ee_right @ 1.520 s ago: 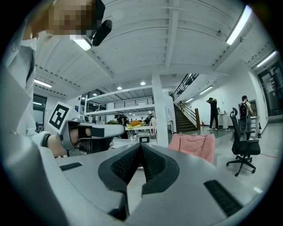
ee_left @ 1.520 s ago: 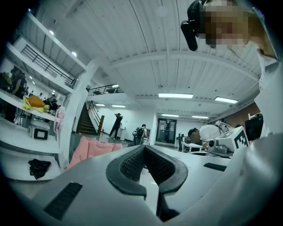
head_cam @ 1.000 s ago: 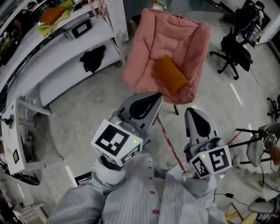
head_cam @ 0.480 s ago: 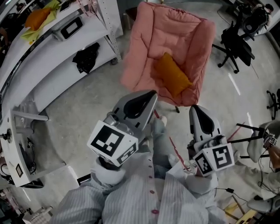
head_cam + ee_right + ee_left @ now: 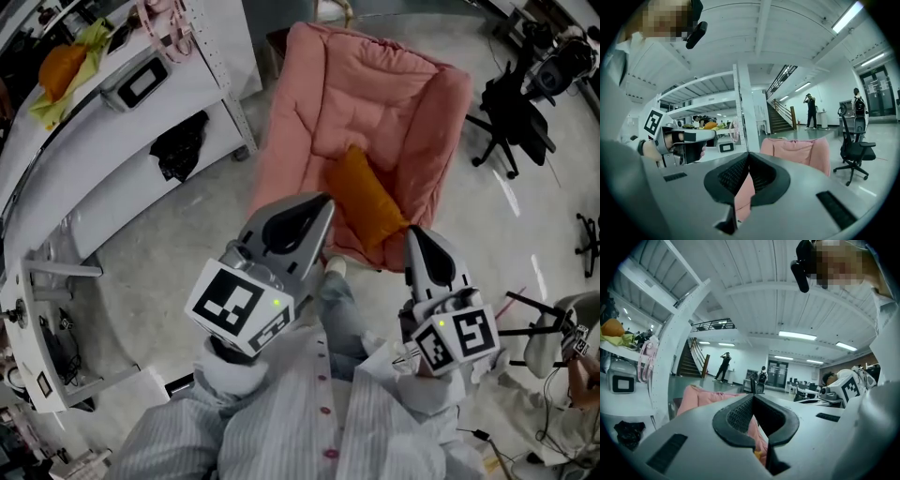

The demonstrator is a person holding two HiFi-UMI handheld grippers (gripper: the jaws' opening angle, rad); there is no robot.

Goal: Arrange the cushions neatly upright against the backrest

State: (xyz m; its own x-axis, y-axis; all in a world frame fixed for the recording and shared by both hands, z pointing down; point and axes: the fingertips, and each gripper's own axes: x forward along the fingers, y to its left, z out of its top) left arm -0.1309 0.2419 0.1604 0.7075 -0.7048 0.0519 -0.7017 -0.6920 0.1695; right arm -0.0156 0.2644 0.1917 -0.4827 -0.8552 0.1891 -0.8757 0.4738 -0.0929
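A pink padded chair (image 5: 375, 112) stands on the floor just ahead of me. An orange cushion (image 5: 367, 202) lies tilted on its seat, leaning toward the right armrest. My left gripper (image 5: 325, 200) is shut and empty, its tip at the seat's front edge left of the cushion. My right gripper (image 5: 416, 232) is also shut and empty, just short of the seat's front right corner. In the left gripper view the closed jaws (image 5: 753, 397) point at the pink chair (image 5: 701, 397). In the right gripper view the closed jaws (image 5: 748, 154) face the chair's back (image 5: 797, 149).
A white shelf unit (image 5: 103, 178) runs along the left, with a black cloth (image 5: 178, 150) on its lower shelf and an orange and yellow bundle (image 5: 61, 70) on top. A black office chair (image 5: 516, 112) stands at the right. My shoe (image 5: 335, 267) is near the chair's front.
I have stepped forward with both grippers, so the pink chair and cushion are nearer and lower in the head view. Both jaws stayed shut.
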